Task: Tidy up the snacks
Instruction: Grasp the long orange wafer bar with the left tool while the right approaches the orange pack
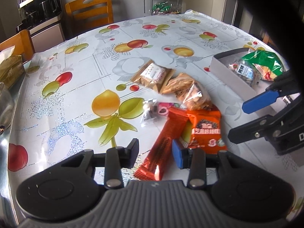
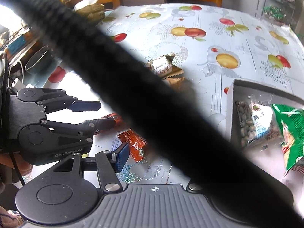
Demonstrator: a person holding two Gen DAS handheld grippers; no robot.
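left hand-held gripper [image 1: 154,153] spread, right hand-held gripper [image 1: 245,121] spread

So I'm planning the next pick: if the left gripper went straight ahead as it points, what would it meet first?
Most likely the long orange-red snack bar, already lying between the open fingers of the left gripper; the orange snack packet sits just beyond. Depth is unclear.

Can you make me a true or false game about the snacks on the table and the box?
1. The green bag lies in the white box. True.
2. The left hand-held gripper is shut tight. False: its fingers stand apart around the long orange packet.
3. All the snacks are in the box. False: several packets still lie on the table.
4. The right hand-held gripper holds nothing. True.
5. The tablecloth shows fruit. True.
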